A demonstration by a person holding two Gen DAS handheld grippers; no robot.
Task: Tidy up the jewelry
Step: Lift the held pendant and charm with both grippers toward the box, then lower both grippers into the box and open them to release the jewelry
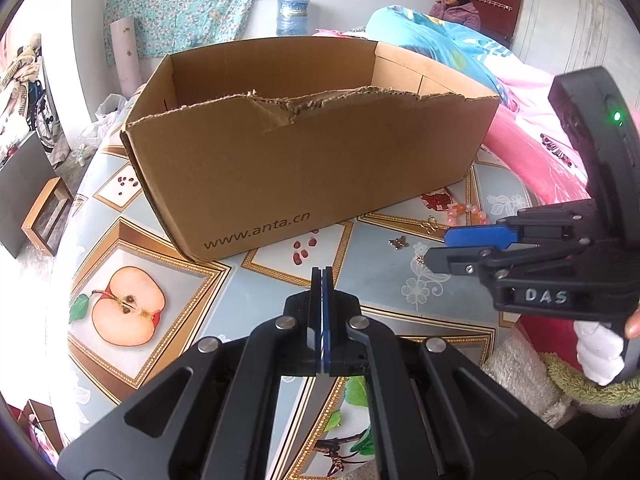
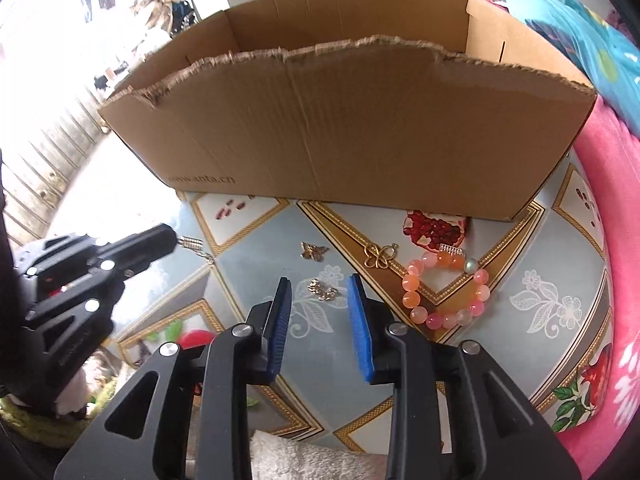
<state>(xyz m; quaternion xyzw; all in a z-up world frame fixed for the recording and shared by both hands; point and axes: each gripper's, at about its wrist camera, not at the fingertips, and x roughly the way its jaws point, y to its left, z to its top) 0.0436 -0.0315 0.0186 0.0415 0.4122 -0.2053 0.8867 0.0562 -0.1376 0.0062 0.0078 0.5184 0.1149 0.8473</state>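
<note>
Patterned tablecloth (image 2: 256,280) is carrying a small gold charm (image 2: 322,291) lying just ahead between the right gripper (image 2: 320,300)'s parted, empty jaws; left gripper (image 1: 322,276) is sitting closed.

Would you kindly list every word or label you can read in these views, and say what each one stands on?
"www.anta.cn": printed on the front wall of the cardboard box; in the right wrist view it is faint.
"DAS": raised letters on the body of the right gripper.
The label on the water jug is too blurred to read.

Brown cardboard box (image 2: 360,128): one
Pink-and-orange bead bracelet (image 2: 444,286): one
Small gold butterfly charms (image 2: 314,250): two
Gold clover-shaped pendant (image 2: 380,257): one
</note>
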